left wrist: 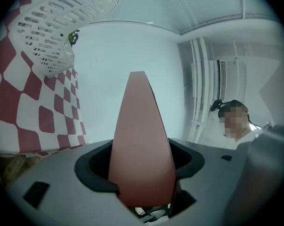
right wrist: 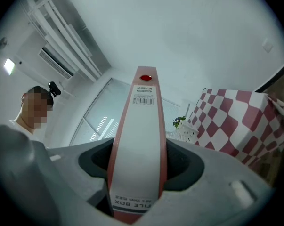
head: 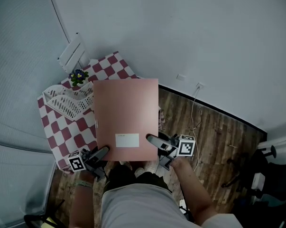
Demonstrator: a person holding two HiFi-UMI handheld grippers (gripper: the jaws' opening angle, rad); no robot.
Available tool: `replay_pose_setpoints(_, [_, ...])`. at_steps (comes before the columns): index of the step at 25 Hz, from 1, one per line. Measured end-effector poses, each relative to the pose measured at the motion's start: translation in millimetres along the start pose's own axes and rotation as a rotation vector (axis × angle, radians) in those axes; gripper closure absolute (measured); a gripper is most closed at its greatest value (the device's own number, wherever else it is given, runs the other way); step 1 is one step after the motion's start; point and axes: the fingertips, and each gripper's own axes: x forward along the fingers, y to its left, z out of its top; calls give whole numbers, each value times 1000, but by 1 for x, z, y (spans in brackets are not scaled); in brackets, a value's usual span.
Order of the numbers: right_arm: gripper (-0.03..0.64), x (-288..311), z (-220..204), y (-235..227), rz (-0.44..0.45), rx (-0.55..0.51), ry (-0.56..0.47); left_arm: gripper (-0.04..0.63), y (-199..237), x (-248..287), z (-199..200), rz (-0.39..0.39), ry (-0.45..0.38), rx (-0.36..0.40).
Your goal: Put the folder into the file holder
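Observation:
A pink folder (head: 126,118) with a white label is held up flat between my two grippers, in front of the checkered table (head: 62,134). My left gripper (head: 101,154) grips its near left corner and my right gripper (head: 155,142) its near right edge. In the left gripper view the pink folder (left wrist: 142,145) fills the gap between the jaws. In the right gripper view its white-labelled spine (right wrist: 139,149) does the same. The white mesh file holder (head: 69,101) lies on the table to the folder's left, also seen as the holder (left wrist: 57,32) and the holder (right wrist: 189,133).
A small potted plant (head: 78,76) stands behind the file holder. A white rack (head: 71,53) leans on the wall at the table's back. A white cable (head: 195,113) hangs from a wall socket onto the wooden floor. Dark equipment (head: 256,170) stands at the right.

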Motion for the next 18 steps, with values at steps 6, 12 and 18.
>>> replay_pose_setpoints(6, [333,20,36,-22,12,-8,14,298,24,19,29,24,-31,7])
replay_pose_setpoints(12, [334,60,94,-63,20,5,32,286,61,41,96,87,-124,40])
replay_pose_setpoints(18, [334,107,151,-98,33,-43,62,279,94,7,156,249,-319,46])
